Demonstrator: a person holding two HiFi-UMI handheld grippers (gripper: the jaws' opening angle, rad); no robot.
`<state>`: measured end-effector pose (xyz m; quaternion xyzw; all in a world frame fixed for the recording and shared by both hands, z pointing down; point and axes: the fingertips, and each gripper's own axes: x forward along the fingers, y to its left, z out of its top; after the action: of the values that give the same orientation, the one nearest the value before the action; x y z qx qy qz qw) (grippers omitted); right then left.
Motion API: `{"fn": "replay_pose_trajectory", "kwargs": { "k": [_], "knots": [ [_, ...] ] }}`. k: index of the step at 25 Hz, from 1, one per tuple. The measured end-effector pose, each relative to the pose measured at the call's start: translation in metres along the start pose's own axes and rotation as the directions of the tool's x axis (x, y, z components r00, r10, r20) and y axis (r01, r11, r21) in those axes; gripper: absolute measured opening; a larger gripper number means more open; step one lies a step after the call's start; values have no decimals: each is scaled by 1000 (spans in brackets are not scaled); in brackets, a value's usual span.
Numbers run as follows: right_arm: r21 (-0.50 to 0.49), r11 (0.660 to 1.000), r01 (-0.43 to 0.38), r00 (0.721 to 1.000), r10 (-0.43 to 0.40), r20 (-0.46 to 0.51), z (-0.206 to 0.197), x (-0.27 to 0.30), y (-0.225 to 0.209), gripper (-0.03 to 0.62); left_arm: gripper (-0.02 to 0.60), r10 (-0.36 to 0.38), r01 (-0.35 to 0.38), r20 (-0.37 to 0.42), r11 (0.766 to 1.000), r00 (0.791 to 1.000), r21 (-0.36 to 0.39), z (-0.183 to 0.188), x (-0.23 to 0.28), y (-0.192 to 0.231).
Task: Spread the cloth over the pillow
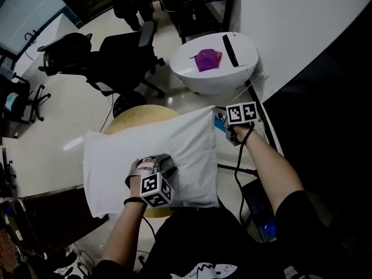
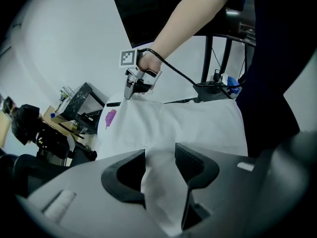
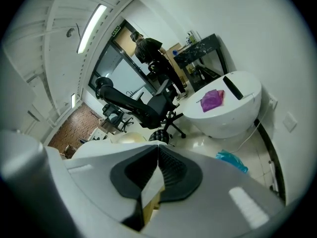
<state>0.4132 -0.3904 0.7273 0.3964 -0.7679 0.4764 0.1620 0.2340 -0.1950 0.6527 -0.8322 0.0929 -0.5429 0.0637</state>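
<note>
A white cloth [image 1: 168, 141] lies over the pillow, which rests on a round wooden table [image 1: 139, 116]; I cannot tell cloth from pillow underneath. My left gripper [image 1: 152, 166] sits on the near edge, and the left gripper view shows it [image 2: 159, 165] shut on a bunched fold of the cloth [image 2: 173, 123]. At the pillow's far right corner my right gripper [image 1: 228, 131] is shut. The right gripper view shows its jaws [image 3: 157, 165] pinching a thin white edge of the cloth [image 3: 151, 185]. The left gripper view also shows the right gripper [image 2: 132, 89] at that corner.
A white round table [image 1: 232, 77] with a purple item [image 1: 206, 58] and a black bar stands beyond the pillow. A black office chair [image 1: 110, 60] is at far left. A cable [image 1: 237, 173] hangs from the right gripper. A blue bag [image 3: 232, 160] lies on the floor.
</note>
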Motion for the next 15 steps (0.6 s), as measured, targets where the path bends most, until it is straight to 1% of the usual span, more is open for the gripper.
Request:
{"fn": "replay_pose_trajectory", "kwargs": {
  "k": [5, 8, 9, 11, 13, 15],
  "knots": [
    [1, 1000, 4, 1000, -4, -8, 0, 2, -1, 15, 179, -1, 1, -12, 1000, 1000, 3, 0, 1, 0],
    [-22, 1000, 21, 1000, -21, -5, -2, 0, 1, 38, 180, 5, -5, -15, 1000, 1000, 5, 1, -1, 2],
    [-41, 999, 31, 1000, -31, -4, -3, -2, 2, 56, 181, 9, -9, -15, 1000, 1000, 5, 2, -2, 2],
    [-105, 993, 57, 998, -58, -2, -4, -7, 6, 115, 181, 20, -20, -11, 1000, 1000, 5, 3, -6, 4],
    [-187, 978, 88, 996, -89, 3, -5, -15, 12, 129, 181, 39, -39, 0, 999, 999, 4, 7, -11, 7],
    [-239, 965, 110, 994, -110, 14, -7, -24, 18, 141, 181, 65, -65, 18, 998, 998, 5, 10, -18, 8]
  ]
}}
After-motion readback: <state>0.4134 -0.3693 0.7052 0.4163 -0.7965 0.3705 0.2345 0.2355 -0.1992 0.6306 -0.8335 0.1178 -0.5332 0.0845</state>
